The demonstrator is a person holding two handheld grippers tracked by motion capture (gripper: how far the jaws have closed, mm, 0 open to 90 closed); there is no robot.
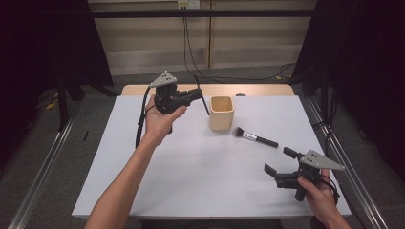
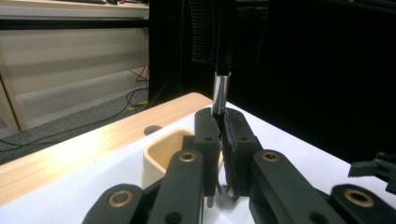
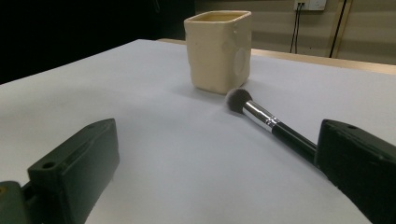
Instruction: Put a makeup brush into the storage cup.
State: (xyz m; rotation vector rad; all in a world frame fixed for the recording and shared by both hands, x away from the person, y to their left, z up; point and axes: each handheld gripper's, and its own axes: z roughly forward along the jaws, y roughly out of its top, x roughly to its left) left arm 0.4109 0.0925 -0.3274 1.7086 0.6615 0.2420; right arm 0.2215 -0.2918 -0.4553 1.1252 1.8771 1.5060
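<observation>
Held brush at cup, second brush lying on table.

A slim black brush (image 1: pixel 204 99) with a silver ferrule is clamped in the left gripper (image 1: pixel 198 92), raised off the table just left of a cream, square, open-topped cup (image 1: pixel 222 113), which stands upright. A second brush (image 1: pixel 255 137), with a dark handle, silver ferrule and dark bristles, lies flat right of the cup, bristles toward it.

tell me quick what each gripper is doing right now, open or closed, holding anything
Left gripper: closed on a thin black brush, raised beside the cream cup.
Right gripper: open, holding nothing, near the makeup brush lying on the table.
</observation>
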